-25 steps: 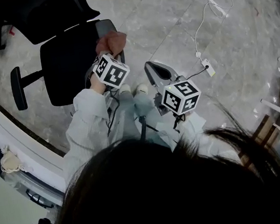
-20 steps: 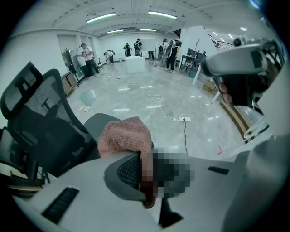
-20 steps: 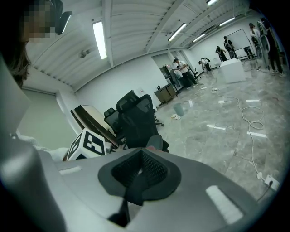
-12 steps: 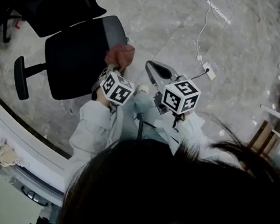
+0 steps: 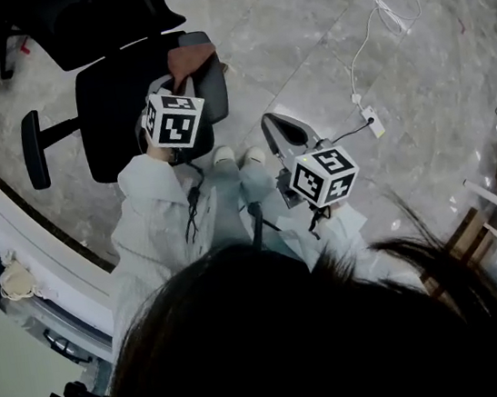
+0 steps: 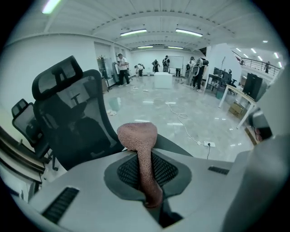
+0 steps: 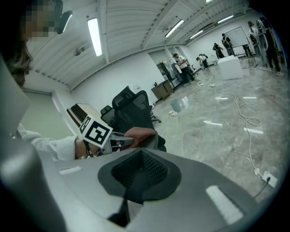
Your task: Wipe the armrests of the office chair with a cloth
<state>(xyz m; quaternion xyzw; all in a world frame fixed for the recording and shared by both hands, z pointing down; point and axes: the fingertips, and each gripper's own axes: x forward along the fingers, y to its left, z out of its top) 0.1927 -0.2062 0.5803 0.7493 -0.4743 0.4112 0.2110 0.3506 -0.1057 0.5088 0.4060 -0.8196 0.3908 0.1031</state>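
A grey marbled floor point(image 5: 300, 39) is seen all round, and on it the black office chair point(image 5: 126, 109) is stood, taken here as the landmark. Its mesh backrest point(image 6: 68, 122) is seen upright in the left gripper view. One armrest point(image 5: 33, 154) is stuck out on the chair's far side, well apart from both tools. The other armrest point(image 5: 211, 83) is on the side toward the person, and that is where the action is.

Pale sleeves point(image 5: 153, 206) are reached in toward the chair. The left hand-held gripper point(image 5: 179, 82) is held over the near armrest, its marker cube above the seat edge. Its jaws are clamped on the pink cloth point(image 6: 137, 136): a strip of it is pinched between the pads, and the bunched end is pushed out ahead of the tips. That bunch point(image 5: 188, 61) is laid at the rear end of the near armrest; firm contact cannot be made out.

The right hand-held gripper point(image 5: 286, 128) is held beside the chair, off the near armrest, over bare floor. Its jaws are brought together, with nothing between them point(image 7: 136, 181).

A white cable point(image 5: 378, 10) and a small power strip point(image 5: 368, 119) are spotted on the floor, well apart from the chair.
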